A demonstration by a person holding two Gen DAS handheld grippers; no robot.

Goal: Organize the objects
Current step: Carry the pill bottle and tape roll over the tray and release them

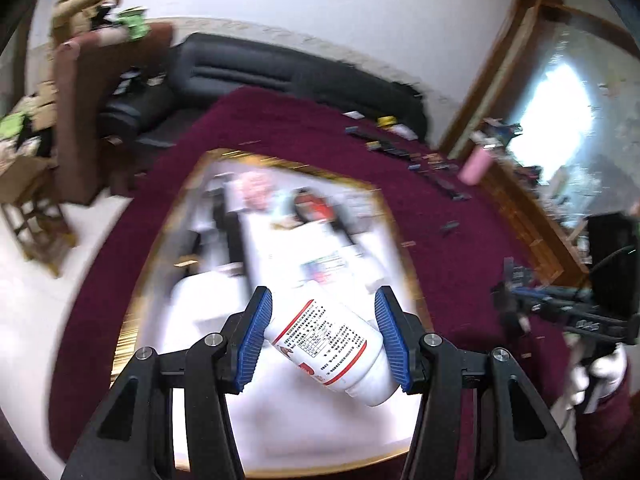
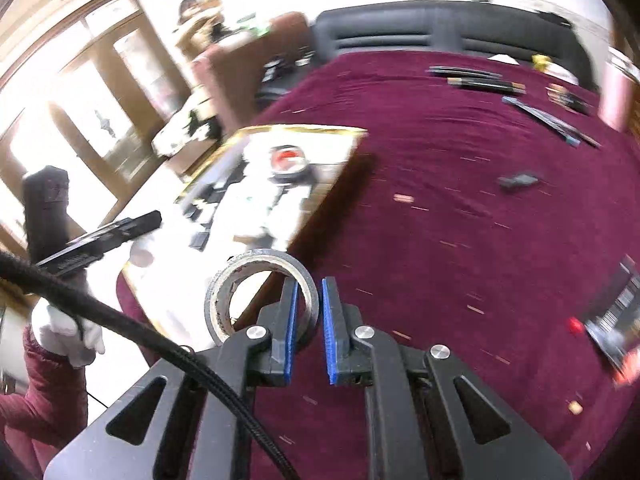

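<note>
— Your left gripper is clamped on the white bottle, held tilted above the gold-edged tray; your right gripper pinches the wall of the tape roll over the tray's corner.

— What can go wrong?

— You hold smooth, round plastic at an angle, so it may slide from the ribbed blue pads. You grip the thin grey ring on one side only, so it may swing. The maroon cloth is soft velvet; a dropped thing would roll little.
</note>
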